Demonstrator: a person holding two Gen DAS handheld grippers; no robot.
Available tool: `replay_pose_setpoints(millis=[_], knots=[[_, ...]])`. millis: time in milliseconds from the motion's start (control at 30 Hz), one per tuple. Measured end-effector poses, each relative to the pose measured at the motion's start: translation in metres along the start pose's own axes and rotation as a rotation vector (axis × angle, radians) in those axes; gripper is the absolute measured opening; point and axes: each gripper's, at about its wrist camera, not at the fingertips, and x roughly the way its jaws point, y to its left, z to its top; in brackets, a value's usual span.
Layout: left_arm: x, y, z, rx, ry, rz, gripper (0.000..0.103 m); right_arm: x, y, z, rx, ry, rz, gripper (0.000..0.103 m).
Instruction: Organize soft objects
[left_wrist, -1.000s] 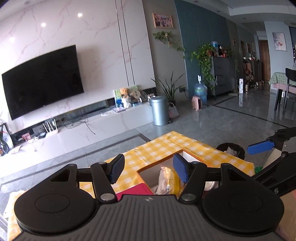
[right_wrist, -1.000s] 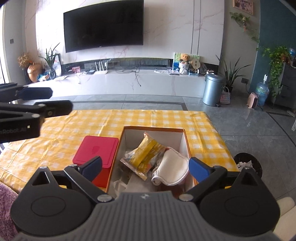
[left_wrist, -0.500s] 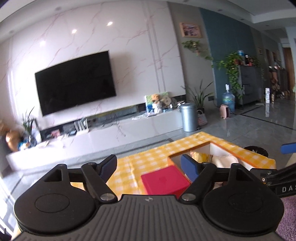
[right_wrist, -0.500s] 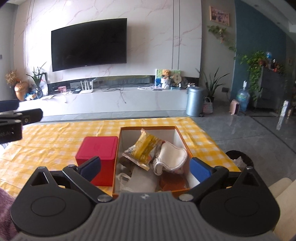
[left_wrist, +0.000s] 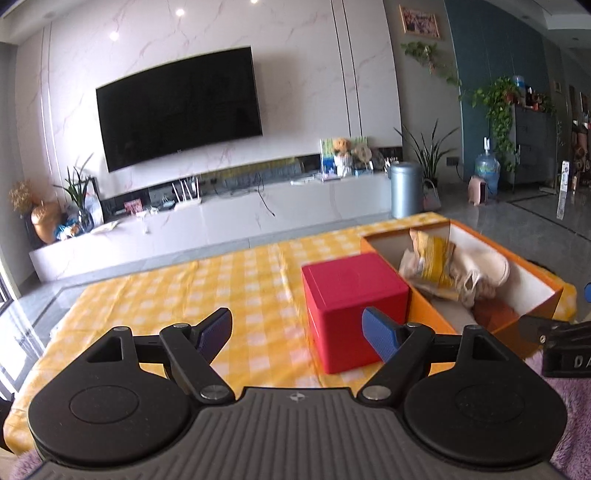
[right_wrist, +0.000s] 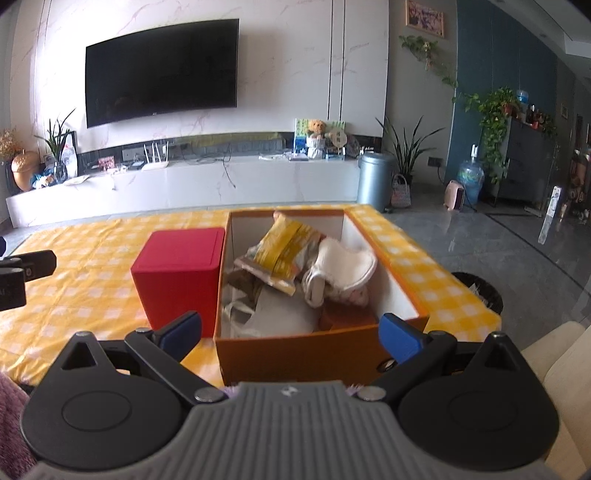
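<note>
Left gripper (left_wrist: 297, 330) had just been opening — jaws wide, nothing between them. Right gripper (right_wrist: 291, 334) likewise stood wide and empty before the orange box (right_wrist: 295, 354) on the desk (right_wrist: 92, 266); soft items — yellow packet (right_wrist: 284, 247), white cloth (right_wrist: 347, 264) — lay inside, beside the red box (right_wrist: 177, 273).

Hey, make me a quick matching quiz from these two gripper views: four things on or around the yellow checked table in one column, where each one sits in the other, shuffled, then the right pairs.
Things
1. red box
2. yellow snack bag
3. grey bin
4. teddy bear

Places
A. on the floor beyond the table's far right corner
B. on the long white TV shelf
C. inside the orange box
D. on the checked cloth, against the orange box's left side

Pairs: 1-D, 2-C, 3-A, 4-B
</note>
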Motion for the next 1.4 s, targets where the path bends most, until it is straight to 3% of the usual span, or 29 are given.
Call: replay_pose_setpoints(millis=[500, 1400], knots=[[0.011, 0.0, -0.025, -0.005, 0.076, -0.002, 0.094, 0.016, 0.006, -0.013, -0.002, 0.023, 0.007, 0.1], [0.003, -0.003, -0.019, 0.004, 0.065, 0.005, 0.094, 0.012, 0.008, -0.012, -0.012, 0.023, 0.003, 0.1]])
